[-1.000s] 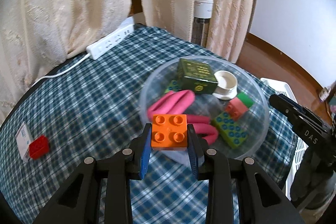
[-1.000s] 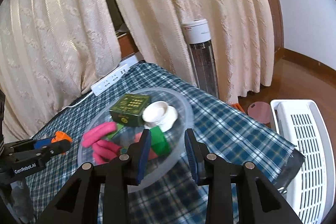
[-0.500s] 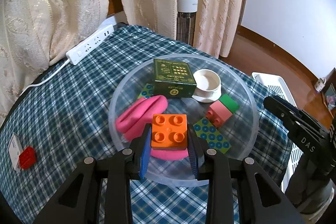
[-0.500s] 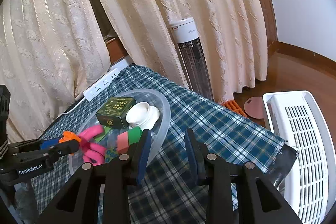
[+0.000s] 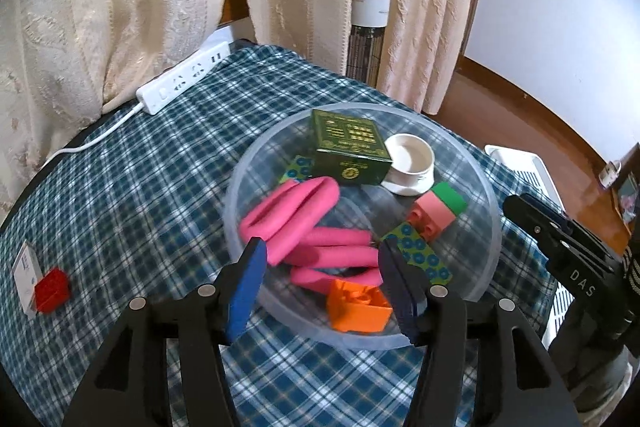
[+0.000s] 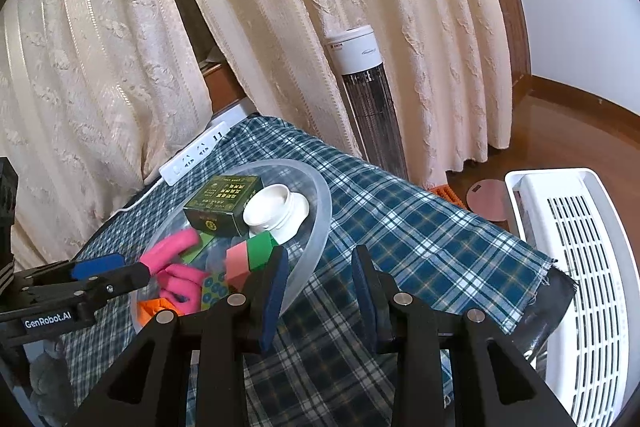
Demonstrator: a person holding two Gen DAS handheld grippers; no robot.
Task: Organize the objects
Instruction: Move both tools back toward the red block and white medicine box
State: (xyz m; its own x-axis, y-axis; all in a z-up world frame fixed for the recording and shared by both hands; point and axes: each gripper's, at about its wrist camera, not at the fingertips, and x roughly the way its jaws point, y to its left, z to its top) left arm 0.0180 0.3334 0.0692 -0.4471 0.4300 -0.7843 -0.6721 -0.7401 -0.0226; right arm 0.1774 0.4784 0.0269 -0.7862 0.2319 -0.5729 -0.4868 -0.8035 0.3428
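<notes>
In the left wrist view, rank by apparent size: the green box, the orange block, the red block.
1. Green box, largest.
2. Orange block, though nearness to the camera inflates it.
3. Red block, smallest; it may really match the orange one.

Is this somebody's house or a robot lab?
Most likely a room in someone's home. Long cream curtains hang behind a table with a checked tablecloth, a tower heater stands on a wooden floor, and toy blocks sit in a clear bowl.

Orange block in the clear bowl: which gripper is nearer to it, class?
Left. The left gripper hangs open directly over the orange block; the right gripper sits beyond the clear bowl's far rim.
</notes>
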